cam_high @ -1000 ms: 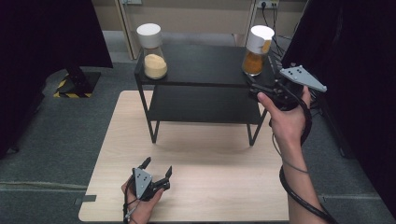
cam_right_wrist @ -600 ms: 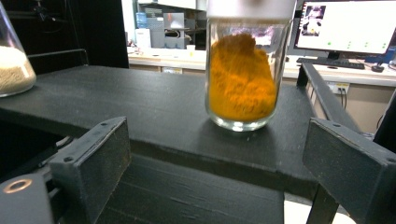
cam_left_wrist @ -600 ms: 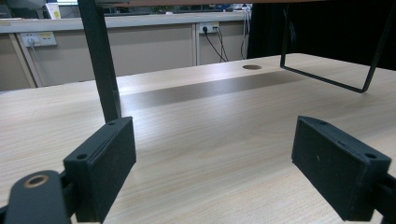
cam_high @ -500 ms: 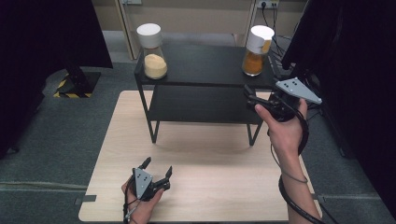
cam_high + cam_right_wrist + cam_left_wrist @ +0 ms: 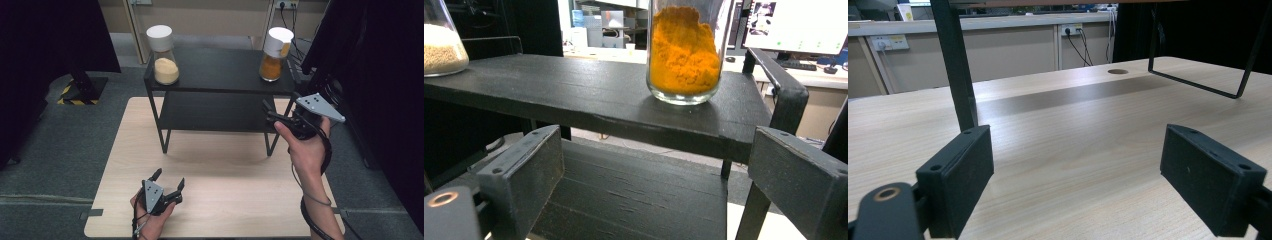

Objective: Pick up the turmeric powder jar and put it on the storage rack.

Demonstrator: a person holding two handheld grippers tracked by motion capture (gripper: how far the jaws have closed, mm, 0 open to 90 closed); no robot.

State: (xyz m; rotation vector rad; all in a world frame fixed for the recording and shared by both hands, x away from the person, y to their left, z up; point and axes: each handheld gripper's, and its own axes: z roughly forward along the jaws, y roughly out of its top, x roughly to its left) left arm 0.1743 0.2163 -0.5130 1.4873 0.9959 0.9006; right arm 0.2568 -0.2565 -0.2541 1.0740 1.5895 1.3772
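A black two-level shelf [image 5: 220, 80] stands on the back of the wooden table [image 5: 225, 185]. On its top board, a glass jar of orange powder [image 5: 272, 62] stands at the right and a jar of pale grains [image 5: 165, 65] at the left, both with white lids. My right gripper [image 5: 268, 112] hovers at the shelf's right front, below the top board, open and holding nothing. In the right gripper view the orange jar [image 5: 684, 55] stands above and beyond the gripper [image 5: 656, 160]. My left gripper [image 5: 170, 178] rests open near the table's front edge, with bare table [image 5: 1073, 115] between its pads.
The shelf's lower board [image 5: 634, 200] lies straight ahead of the right gripper. A shelf leg [image 5: 955, 65] stands close ahead of the left gripper. Grey floor surrounds the table, dark curtains hang at both sides, and a yellow-black striped base [image 5: 75, 92] sits on the floor at the left.
My right hand has come down from the level of the top board to just below it. The left hand has not moved.
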